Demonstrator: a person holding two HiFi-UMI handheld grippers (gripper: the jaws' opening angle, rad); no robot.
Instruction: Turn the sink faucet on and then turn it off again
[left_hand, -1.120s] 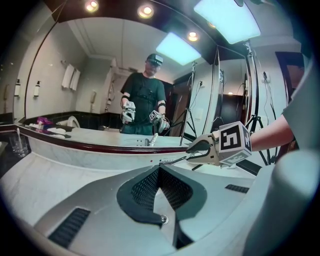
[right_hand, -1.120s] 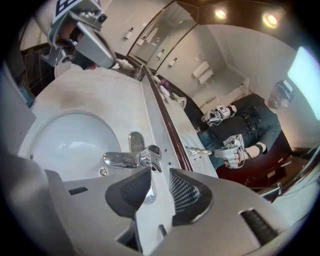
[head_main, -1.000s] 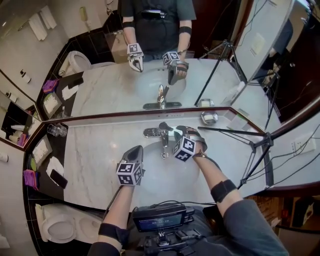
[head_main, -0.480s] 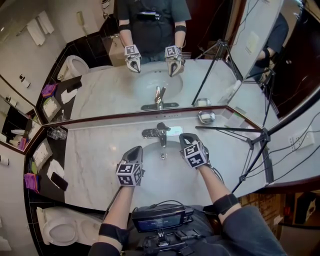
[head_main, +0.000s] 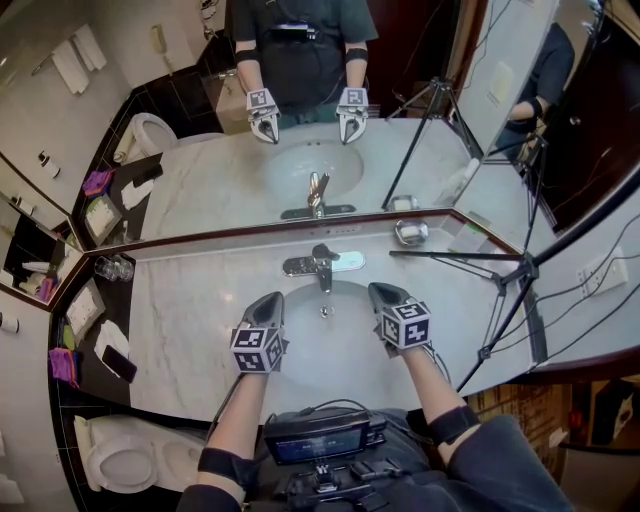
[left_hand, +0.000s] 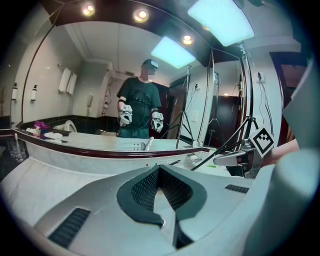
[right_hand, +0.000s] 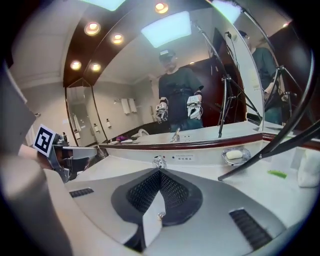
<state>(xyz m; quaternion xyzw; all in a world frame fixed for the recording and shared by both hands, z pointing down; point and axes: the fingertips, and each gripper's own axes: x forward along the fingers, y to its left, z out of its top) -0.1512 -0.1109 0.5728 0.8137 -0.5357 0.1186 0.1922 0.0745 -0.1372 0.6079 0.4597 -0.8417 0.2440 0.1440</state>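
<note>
The left gripper (head_main: 272, 298) sits at lower centre-left of the head view, pointing up the frame. Its jaws are closed together with nothing between them. The right gripper (head_main: 378, 291) is level with it just right of centre, well apart from it, angled slightly toward the upper left, its jaws likewise pressed together and empty. The left arm (head_main: 235, 415) and right arm (head_main: 432, 378) run from the grippers down to the bottom edge, each with a dark band (head_main: 452, 424) near the elbow.
</note>
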